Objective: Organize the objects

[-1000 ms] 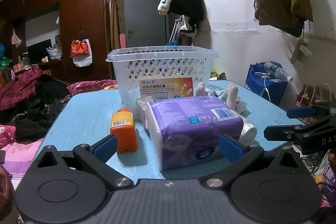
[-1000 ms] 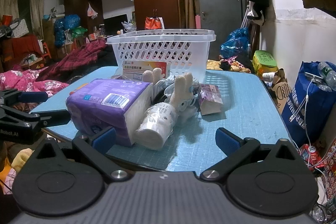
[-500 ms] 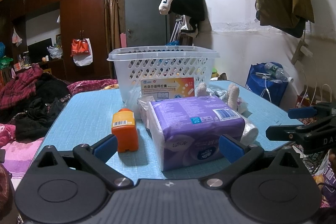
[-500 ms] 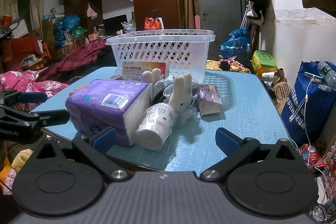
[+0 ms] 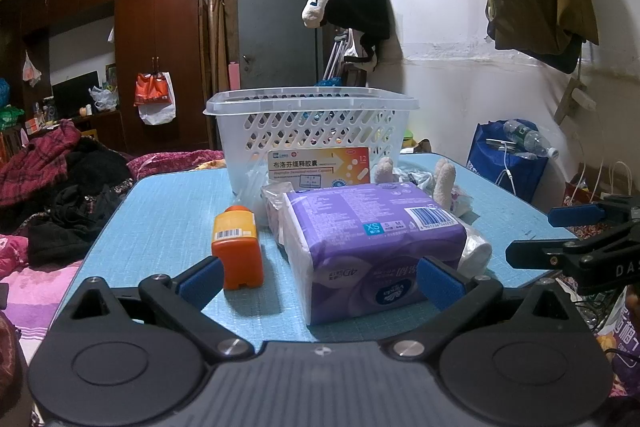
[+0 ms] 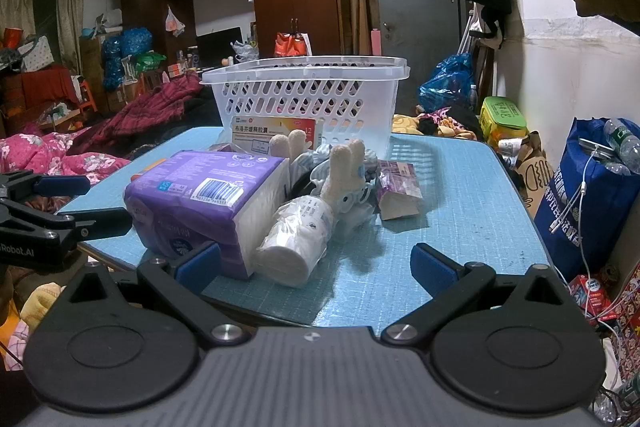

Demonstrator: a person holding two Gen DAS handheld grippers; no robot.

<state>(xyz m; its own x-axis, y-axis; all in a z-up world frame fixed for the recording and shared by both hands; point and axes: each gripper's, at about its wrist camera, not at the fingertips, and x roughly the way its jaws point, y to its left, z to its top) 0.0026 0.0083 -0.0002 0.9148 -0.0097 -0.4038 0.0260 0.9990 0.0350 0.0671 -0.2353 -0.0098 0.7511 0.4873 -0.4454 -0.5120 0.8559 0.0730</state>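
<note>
Both grippers are hovering level at the table's near edge. Left wrist view: the left gripper point(image 5: 318, 281) is spreading its fingers, empty, around the purple tissue pack point(image 5: 370, 247) and orange bottle point(image 5: 238, 251), near the white basket point(image 5: 310, 123). Right wrist view: the right gripper point(image 6: 314, 267) is gaping wide, facing the paper roll point(image 6: 296, 239).

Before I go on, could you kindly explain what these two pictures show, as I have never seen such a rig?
A person holds two hand-held grippers, each with a camera looking along its blue-tipped jaws. One picture comes from the left gripper, the other from the right gripper. Both are open and hold nothing.

On the blue table lie a purple tissue pack, an orange bottle, a medicine box leaning on a white basket, a wrapped white roll, a plush toy and a small purple packet.
</note>
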